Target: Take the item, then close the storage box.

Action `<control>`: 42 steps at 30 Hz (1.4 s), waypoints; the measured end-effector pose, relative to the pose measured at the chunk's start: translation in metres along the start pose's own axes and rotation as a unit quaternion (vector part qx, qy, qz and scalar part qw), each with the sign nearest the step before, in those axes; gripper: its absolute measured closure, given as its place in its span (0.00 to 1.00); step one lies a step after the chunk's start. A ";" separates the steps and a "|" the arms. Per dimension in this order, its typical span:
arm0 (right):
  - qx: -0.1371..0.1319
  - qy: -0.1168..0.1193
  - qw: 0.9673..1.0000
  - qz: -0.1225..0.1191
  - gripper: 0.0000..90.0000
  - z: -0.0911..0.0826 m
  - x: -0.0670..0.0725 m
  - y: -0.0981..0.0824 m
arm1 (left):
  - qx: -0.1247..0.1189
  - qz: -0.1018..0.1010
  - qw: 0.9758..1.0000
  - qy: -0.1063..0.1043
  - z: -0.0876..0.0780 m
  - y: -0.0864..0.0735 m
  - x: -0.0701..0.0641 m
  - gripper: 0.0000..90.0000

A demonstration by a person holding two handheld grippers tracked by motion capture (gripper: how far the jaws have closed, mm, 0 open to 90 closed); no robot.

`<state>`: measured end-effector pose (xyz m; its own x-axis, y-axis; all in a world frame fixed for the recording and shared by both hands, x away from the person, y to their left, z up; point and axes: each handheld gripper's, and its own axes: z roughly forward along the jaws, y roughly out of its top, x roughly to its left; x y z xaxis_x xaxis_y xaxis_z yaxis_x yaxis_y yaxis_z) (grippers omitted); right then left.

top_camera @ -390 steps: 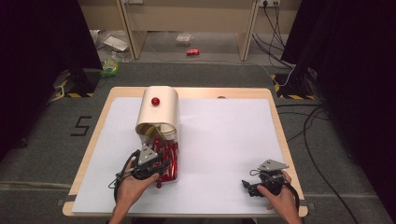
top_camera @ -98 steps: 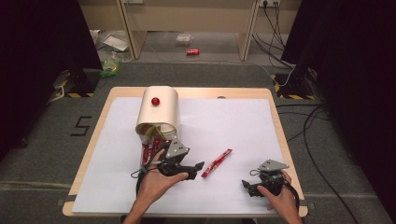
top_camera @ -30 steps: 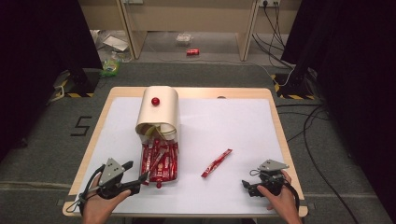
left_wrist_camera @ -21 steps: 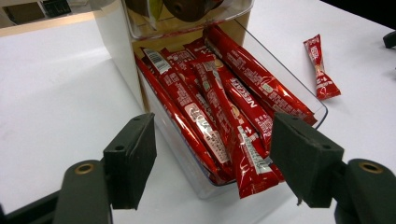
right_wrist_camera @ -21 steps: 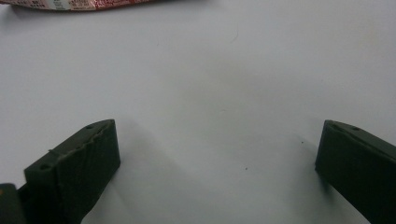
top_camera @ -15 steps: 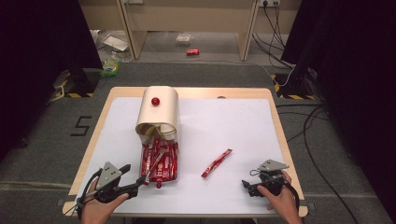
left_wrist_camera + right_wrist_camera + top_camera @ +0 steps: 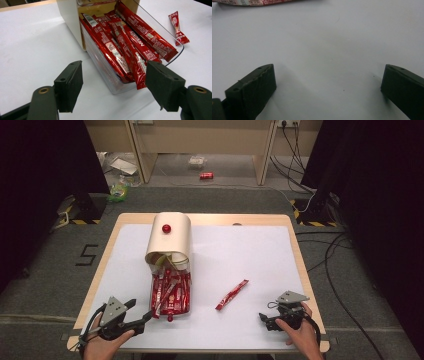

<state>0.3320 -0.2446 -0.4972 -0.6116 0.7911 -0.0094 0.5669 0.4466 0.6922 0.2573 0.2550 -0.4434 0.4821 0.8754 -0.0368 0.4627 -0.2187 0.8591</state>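
White table (image 7: 250, 250), left claw (image 7: 113, 82) wide, sachet print readable up close (image 7: 140, 42)

Left tool (image 7: 142, 321): black body, topped by a grey three-cornered plate; a thin dark cable loops from its rear. In the left gripper view (image 7: 113, 87) its two jaws are matt black blocks with flat inner faces, each mounted on a black arm bearing a brass-ringed screw hole.

Right tool (image 7: 264, 319): same black build, grey three-cornered plate, dark cable behind. In the right gripper view (image 7: 328, 87) its jaw blocks are dark, with small holes on their top edges.

Hands (image 7: 300, 337): bare, no sleeves visible.
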 end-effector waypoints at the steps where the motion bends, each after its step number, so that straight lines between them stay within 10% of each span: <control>1: 0.000 0.000 1.000 0.000 0.00 0.000 0.000 0.000 | 0.000 -0.001 1.000 0.001 0.000 0.000 0.000 0.33; 42: 0.000 -0.002 1.000 -0.001 0.01 0.000 0.000 0.000 | 0.018 0.000 1.000 -0.007 0.017 -0.009 -0.012 0.33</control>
<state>0.3316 -0.2444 -0.4970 -0.6113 0.7913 -0.0137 0.5656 0.4489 0.6918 0.2595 0.2391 -0.4596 0.4914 0.8698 -0.0443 0.4891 -0.2335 0.8404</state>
